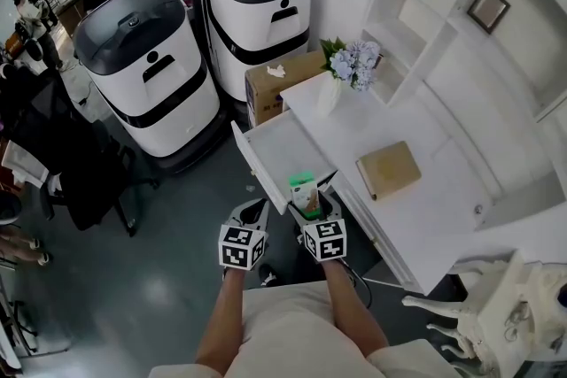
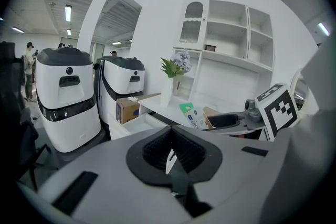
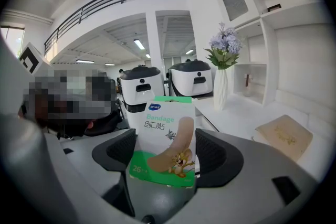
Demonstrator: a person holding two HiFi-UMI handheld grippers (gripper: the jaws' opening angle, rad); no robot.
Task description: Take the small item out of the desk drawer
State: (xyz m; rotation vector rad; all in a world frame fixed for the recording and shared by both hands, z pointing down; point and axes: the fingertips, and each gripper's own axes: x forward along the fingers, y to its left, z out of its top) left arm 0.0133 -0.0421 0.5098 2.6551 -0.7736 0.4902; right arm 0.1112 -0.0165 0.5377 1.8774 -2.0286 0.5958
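Note:
A small green-and-white bandage box stands upright between the jaws of my right gripper, which is shut on it. In the head view the box is held just off the near edge of the open white desk drawer, in front of my right gripper. My left gripper hangs beside it to the left, over the floor. Its jaws are shut with nothing between them. The box also shows at the middle right of the left gripper view.
The white desk carries a tan book and a vase of flowers. A cardboard box and two big white machines stand behind the drawer. A white ornate chair is at right. People stand far left.

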